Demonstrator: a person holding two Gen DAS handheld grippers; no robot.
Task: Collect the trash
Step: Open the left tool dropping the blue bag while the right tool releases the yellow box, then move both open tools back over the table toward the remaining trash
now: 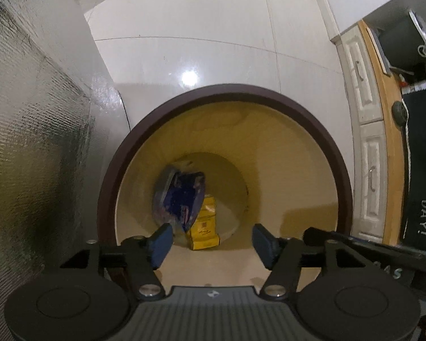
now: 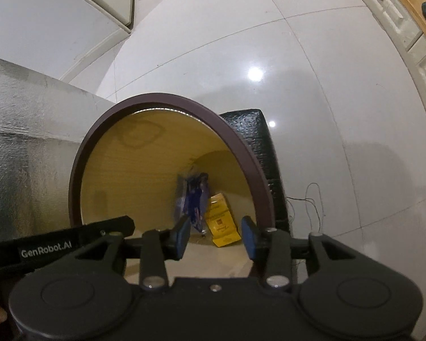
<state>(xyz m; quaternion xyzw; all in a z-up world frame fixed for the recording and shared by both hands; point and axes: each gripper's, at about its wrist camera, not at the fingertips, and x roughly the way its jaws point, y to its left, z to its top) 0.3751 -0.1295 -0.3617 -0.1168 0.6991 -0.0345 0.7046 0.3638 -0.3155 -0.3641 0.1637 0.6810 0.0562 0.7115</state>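
Both grippers, left gripper (image 1: 212,241) and right gripper (image 2: 215,237), point down into a round bin (image 1: 312,130), fingers apart and empty. A blue wrapper (image 1: 181,196) and yellow packet (image 1: 206,227) lie at its bottom.

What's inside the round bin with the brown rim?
Inside the bin lie a blue wrapper and a yellow packet. The wrapper covers part of the packet and the bottom, so anything beneath them cannot be seen.
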